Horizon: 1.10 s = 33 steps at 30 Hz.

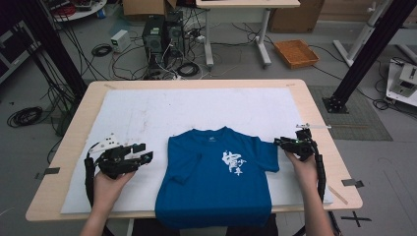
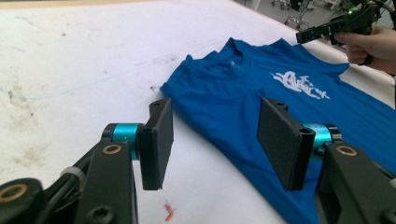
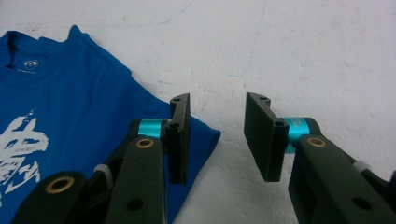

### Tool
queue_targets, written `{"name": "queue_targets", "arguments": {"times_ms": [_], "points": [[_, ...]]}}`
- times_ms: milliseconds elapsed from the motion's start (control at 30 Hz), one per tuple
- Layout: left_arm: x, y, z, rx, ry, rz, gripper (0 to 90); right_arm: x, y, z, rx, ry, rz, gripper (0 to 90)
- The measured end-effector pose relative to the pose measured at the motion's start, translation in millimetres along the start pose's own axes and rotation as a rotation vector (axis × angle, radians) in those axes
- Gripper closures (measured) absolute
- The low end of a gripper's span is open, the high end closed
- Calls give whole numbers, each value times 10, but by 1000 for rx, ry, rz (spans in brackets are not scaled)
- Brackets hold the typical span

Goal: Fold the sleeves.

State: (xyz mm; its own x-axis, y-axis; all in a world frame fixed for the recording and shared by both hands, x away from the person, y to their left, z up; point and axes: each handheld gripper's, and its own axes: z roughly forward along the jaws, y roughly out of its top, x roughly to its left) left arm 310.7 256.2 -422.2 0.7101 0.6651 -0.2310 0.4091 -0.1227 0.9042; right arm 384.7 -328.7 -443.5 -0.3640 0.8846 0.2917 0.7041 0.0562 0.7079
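White cloth is covering the table (image 1: 314,105), and a blue shirt (image 1: 216,182) is lying flat in the middle. Left tongs (image 1: 142,153) and right tongs (image 1: 279,142) are waiting wide open and empty beside each sleeve, probably getting ready to fold.

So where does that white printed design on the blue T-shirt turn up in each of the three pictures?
High view: the white print sits right of centre on the blue T-shirt.
Left gripper view: the white print lies upper right, beyond the open jaws.
Right gripper view: the white print is cut by the left edge.
Shared landmark: the shirt's collar.
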Motion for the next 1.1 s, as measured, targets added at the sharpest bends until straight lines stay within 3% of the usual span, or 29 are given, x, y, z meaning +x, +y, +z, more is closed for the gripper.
{"name": "queue_targets", "arguments": {"times_ms": [133, 300, 500, 567, 633, 667, 700, 733, 800, 933, 1100], "points": [[14, -17, 25, 12, -4, -7, 459, 21, -8, 57, 27, -12, -11, 670], [-6, -19, 59, 20, -11, -1, 459, 54, -33, 77, 20, 6, -25, 872], [-7, -29, 82, 25, -11, -6, 459, 242, -4, -117, -58, 33, -74, 886], [-5, -33, 88, 32, -13, -11, 459, 455, 39, -258, -105, 56, -116, 886], [-7, -37, 98, 33, -12, -14, 459, 533, 52, -291, -111, 61, -137, 886], [-6, -37, 102, 34, -12, -13, 459, 675, 71, -336, -128, 74, -165, 886], [-4, -36, 105, 35, -12, -13, 459, 675, 71, -336, -128, 74, -165, 886], [-5, -38, 111, 37, -13, -17, 459, 857, 95, -365, -134, 83, -199, 885], [-3, -42, 118, 41, -10, -17, 459, 917, 103, -369, -134, 87, -211, 885], [5, -48, 129, 49, -12, -18, 459, 1326, 141, -297, -104, 72, -291, 883], [7, -54, 145, 56, -13, -18, 458, 1538, 143, -156, -74, 54, -315, 880]]}}
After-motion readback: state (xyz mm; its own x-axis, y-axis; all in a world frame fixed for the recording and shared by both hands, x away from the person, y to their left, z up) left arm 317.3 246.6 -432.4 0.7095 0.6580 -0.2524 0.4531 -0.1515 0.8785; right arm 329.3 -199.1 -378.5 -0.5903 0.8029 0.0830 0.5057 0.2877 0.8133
